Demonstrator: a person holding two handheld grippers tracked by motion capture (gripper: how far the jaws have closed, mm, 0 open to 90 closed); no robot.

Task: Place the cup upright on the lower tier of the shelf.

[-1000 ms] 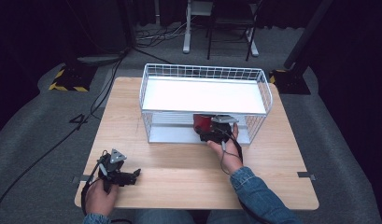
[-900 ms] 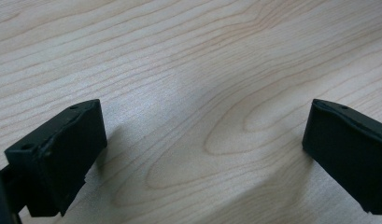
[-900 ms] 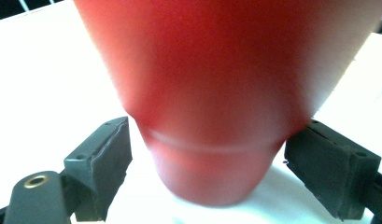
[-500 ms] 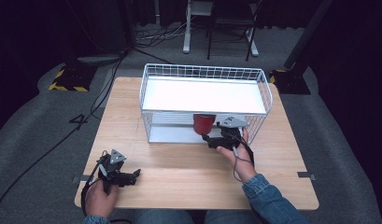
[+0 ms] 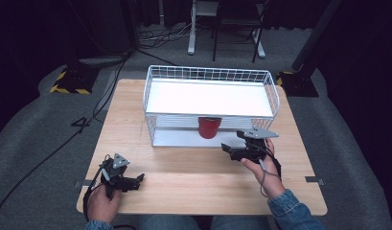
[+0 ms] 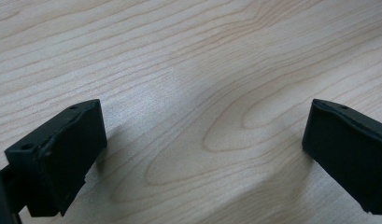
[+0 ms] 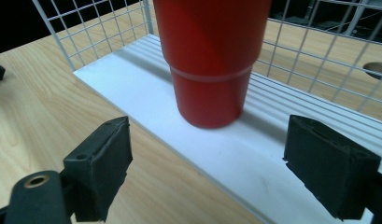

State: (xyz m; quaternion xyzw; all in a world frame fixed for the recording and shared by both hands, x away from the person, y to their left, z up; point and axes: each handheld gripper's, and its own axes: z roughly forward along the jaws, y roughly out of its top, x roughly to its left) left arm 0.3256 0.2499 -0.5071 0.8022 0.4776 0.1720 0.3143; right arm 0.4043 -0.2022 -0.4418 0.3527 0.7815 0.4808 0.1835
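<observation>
A red cup (image 5: 209, 127) stands upright on the white lower shelf (image 7: 132, 79) of a wire rack (image 5: 150, 96) at the back of the wooden table. My right gripper (image 5: 228, 148) is held just in front of the rack, to the right of the cup and pointing left. In the right gripper view the red cup (image 7: 209, 56) rises a little beyond my right gripper (image 7: 207, 128), whose jaws stand wide apart with nothing between them. My left gripper (image 5: 139, 180) rests at the table's near left corner. It is open over bare wood in the left gripper view (image 6: 205, 116).
The rack has a white upper shelf (image 5: 208, 98) with wire walls around it. The wooden tabletop (image 5: 193, 167) lies between the two hands. Cables, a chair base and stands are on the dark floor beyond the table.
My right gripper has drawn back from the rack's lower shelf toward the near right. The red cup stays behind, standing on the shelf. My left hand has not moved.
</observation>
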